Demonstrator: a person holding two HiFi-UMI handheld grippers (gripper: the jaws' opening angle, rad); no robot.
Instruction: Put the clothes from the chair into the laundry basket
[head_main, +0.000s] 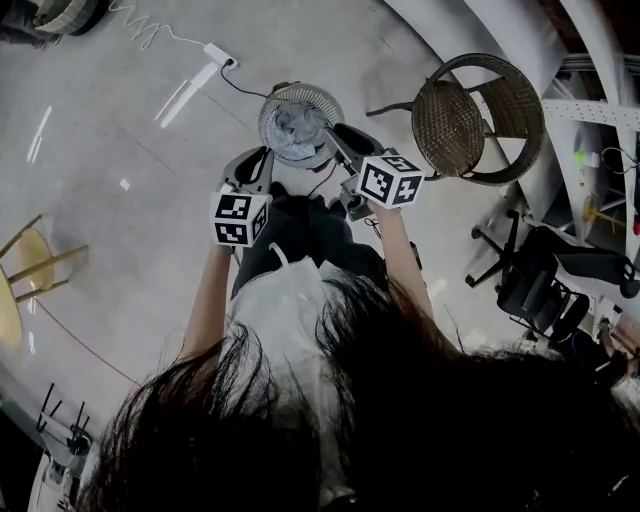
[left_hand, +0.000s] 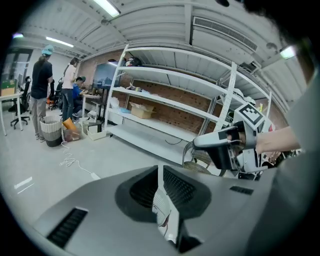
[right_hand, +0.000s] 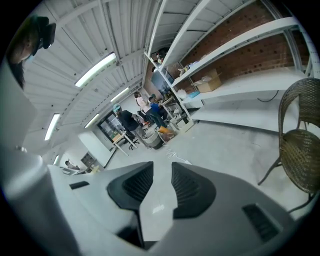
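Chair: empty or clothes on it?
Empty: the chair seat is bare; the grey clothes lie in the basket.

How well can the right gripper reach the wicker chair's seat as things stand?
Probably yes: the wicker chair stands close on the right gripper's side, open front toward it, nothing between.

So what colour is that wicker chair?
The wicker chair is woven brown; it shows best in the right gripper view.
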